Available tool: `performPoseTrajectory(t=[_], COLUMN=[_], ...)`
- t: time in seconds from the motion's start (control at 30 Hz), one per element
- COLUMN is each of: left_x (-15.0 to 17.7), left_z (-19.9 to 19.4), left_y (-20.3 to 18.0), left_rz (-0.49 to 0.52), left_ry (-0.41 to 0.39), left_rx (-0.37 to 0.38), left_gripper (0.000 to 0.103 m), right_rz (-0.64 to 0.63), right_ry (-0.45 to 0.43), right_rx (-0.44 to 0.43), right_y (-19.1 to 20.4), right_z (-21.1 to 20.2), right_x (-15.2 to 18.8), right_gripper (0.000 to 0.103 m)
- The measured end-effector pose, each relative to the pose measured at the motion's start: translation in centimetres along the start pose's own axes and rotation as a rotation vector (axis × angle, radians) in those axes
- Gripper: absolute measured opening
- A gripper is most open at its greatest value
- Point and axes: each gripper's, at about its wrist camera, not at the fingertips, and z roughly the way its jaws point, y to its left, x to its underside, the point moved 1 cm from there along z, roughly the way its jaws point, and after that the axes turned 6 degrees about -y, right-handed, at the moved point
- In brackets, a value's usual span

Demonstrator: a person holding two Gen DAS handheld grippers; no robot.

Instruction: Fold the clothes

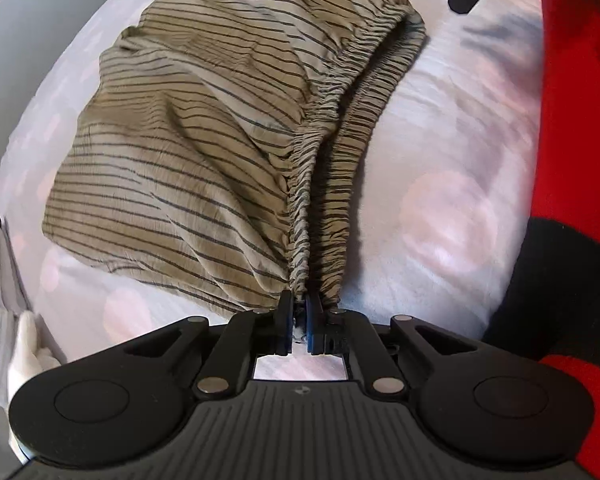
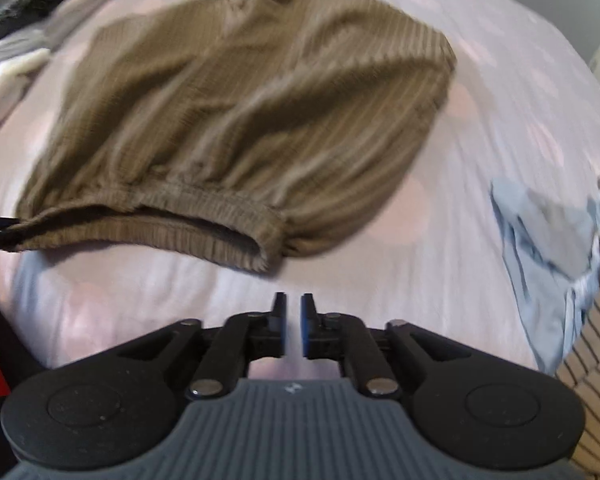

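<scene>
Here I hold the left tongs pressed together on one end of the elastic waistband of a pair of olive striped shorts; the gathered band runs from the bottom centre of the left wrist view up toward the upper right. The garment lies spread on the bed, whose cover is pale with faint pink dots, and fills the centre and upper left of the frame. I judge that pinching at the waistband corner gives control of a firm edge, so the cloth can be drawn straight or carried over without bunching.

In the right wrist view the right tongs stand at bottom centre, nearly shut with a narrow gap and nothing between them, hovering just short of the free waistband end. That view is blurred. I read the placement as lining up with the second corner, though whether a grasp or a release is in hand cannot be told.

A light blue garment lies at the right edge, and a heap of other clothes sits at the upper left. A red and black sleeve crosses the right of the left view.
</scene>
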Motion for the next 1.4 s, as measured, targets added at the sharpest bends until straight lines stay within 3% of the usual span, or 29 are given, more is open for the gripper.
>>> performPoseTrajectory(t=[0.03, 0.3, 0.33, 0.37, 0.4, 0.53, 0.67, 0.9, 1.17, 1.3, 1.4], left_x=[0.0, 0.3, 0.3, 0.3, 0.3, 0.3, 0.0, 0.1, -0.6, -0.8, -0.7], left_z=[0.0, -0.2, -0.2, -0.2, -0.3, -1.5, -3.3, -2.5, 1.3, 1.0, -0.4], left_y=[0.1, 0.8, 0.9, 0.9, 1.0, 1.3, 0.5, -3.3, -3.1, -2.5, -1.7], left_rz=[-0.012, -0.079, -0.082, -0.086, -0.09, -0.105, -0.044, 0.223, 0.191, 0.147, 0.092], left_ry=[-0.002, -0.009, -0.009, -0.01, -0.01, -0.064, -0.102, -0.01, 0.129, 0.131, 0.087], left_rx=[0.005, 0.009, 0.007, 0.005, 0.002, 0.001, 0.022, 0.057, 0.095, 0.119, 0.129], left_gripper=[0.007, 0.007, 0.007, 0.007, 0.007, 0.005, 0.005, 0.005, 0.006, 0.018, 0.035], right_rz=[-0.01, -0.253, -0.268, -0.279, -0.29, -0.283, -0.245, -0.282, -0.228, -0.201, -0.175], right_ry=[-0.019, -0.052, -0.05, -0.045, -0.041, -0.032, 0.006, 0.136, 0.233, 0.281, 0.228], right_rx=[0.003, 0.1, 0.111, 0.12, 0.129, 0.138, 0.094, 0.055, 0.001, -0.026, -0.057], right_y=[0.4, 4.0, 4.0, 3.9, 3.9, 3.1, 1.4, 1.1, -0.2, -0.8, -1.3], right_z=[-0.2, 2.6, 2.6, 2.6, 2.6, 1.5, -1.1, -0.1, 2.5, 3.8, 2.3], right_x=[-0.4, -2.0, -2.0, -1.9, -1.9, -2.0, -1.8, -0.5, -0.5, -0.5, -0.8], right_gripper=[0.045, 0.042, 0.038, 0.013, 0.005, 0.005, 0.005, 0.004, 0.004, 0.008, 0.017])
